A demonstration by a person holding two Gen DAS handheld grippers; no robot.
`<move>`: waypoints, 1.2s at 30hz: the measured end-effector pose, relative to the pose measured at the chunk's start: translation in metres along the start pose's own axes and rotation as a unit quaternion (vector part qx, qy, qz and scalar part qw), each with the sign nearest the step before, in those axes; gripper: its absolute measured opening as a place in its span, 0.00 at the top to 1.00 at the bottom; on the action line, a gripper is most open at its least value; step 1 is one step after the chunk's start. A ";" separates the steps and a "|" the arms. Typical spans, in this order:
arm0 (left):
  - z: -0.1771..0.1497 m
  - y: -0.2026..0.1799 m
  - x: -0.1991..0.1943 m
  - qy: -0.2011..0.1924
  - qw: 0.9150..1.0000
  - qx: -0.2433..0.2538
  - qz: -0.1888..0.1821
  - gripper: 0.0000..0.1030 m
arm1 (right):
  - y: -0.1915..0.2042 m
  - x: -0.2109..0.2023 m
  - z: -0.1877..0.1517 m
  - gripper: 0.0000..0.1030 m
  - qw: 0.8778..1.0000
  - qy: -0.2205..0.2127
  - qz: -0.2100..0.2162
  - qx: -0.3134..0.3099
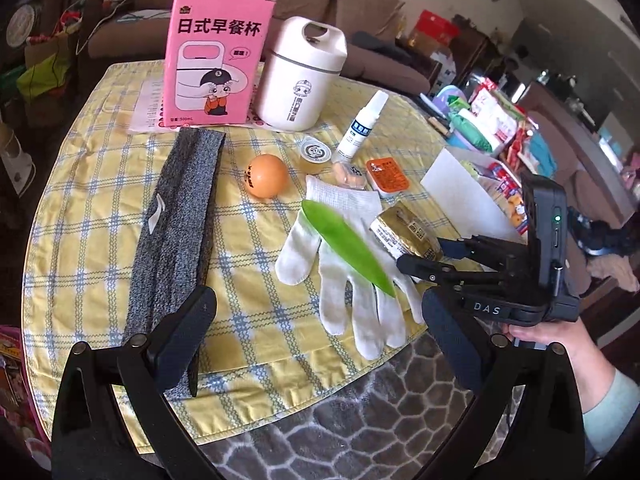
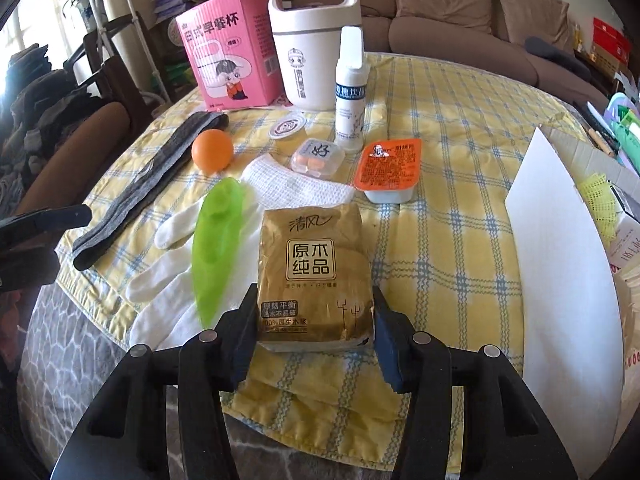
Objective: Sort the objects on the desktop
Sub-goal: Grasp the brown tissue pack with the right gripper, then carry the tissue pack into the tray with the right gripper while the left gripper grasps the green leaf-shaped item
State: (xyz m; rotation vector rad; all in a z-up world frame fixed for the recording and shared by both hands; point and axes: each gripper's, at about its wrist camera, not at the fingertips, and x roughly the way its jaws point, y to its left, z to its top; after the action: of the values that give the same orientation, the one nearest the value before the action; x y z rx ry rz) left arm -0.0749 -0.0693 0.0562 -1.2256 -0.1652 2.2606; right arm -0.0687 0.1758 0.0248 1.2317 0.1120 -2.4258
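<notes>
The right tool clamps the gold tissue pack, which lies on the bench beside the white glove. The left tool hangs wide and empty above the glove's fingertips.

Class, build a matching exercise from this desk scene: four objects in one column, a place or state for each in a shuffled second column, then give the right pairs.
Objects:
1. green leaf-shaped piece
2. gold tissue pack
3. pink box
4. orange ball

Places or states:
A. stands upright beside the white cup
B. lies across the white glove
C. lies between the right gripper jaws
D. sits on the cloth between the grey band and the glove

Pairs: 1-B, 2-C, 3-A, 4-D
</notes>
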 end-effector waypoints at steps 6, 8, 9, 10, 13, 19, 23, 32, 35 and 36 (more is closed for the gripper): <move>0.018 -0.022 0.033 0.025 1.000 -0.015 0.008 0.01 | 0.009 -0.039 0.010 0.50 0.999 -0.049 -0.009 -0.008; 0.024 -0.029 0.048 0.039 0.999 -0.023 0.030 0.02 | 0.009 -0.054 0.013 0.50 0.998 -0.066 -0.020 -0.005; 0.026 -0.032 0.055 0.045 0.998 -0.027 0.041 0.09 | 0.009 -0.061 0.013 0.50 0.997 -0.074 -0.028 -0.004; 0.029 -0.034 0.062 0.049 0.997 -0.030 0.059 0.19 | 0.007 -0.068 0.014 0.50 0.996 -0.083 -0.038 -0.003; 0.034 -0.042 0.079 0.056 0.994 -0.033 0.090 0.26 | 0.002 -0.086 0.015 0.50 0.992 -0.108 -0.066 -0.007; 0.033 -0.055 0.106 0.071 0.988 -0.008 0.134 0.27 | -0.022 -0.093 0.011 0.50 0.993 -0.101 -0.056 0.025; 0.032 -0.058 0.104 0.053 0.989 -0.008 0.140 0.55 | -0.027 -0.097 0.008 0.49 0.993 -0.100 -0.049 0.027; 0.033 -0.036 0.082 0.039 0.993 -0.061 0.096 0.63 | -0.035 -0.100 0.007 0.49 0.994 -0.099 -0.025 0.046; 0.034 -0.032 0.073 0.035 0.994 -0.072 0.081 0.63 | -0.032 -0.097 0.007 0.49 0.994 -0.095 -0.023 0.042; 0.034 -0.031 0.071 0.035 0.994 -0.072 0.078 0.63 | -0.030 -0.096 0.007 0.49 0.995 -0.093 -0.024 0.040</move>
State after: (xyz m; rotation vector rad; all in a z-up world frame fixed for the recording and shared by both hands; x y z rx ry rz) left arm -0.1200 -0.0008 0.0346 -1.4363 -0.2169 2.3690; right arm -0.0357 0.2328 0.1009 1.0408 -0.0099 -2.5954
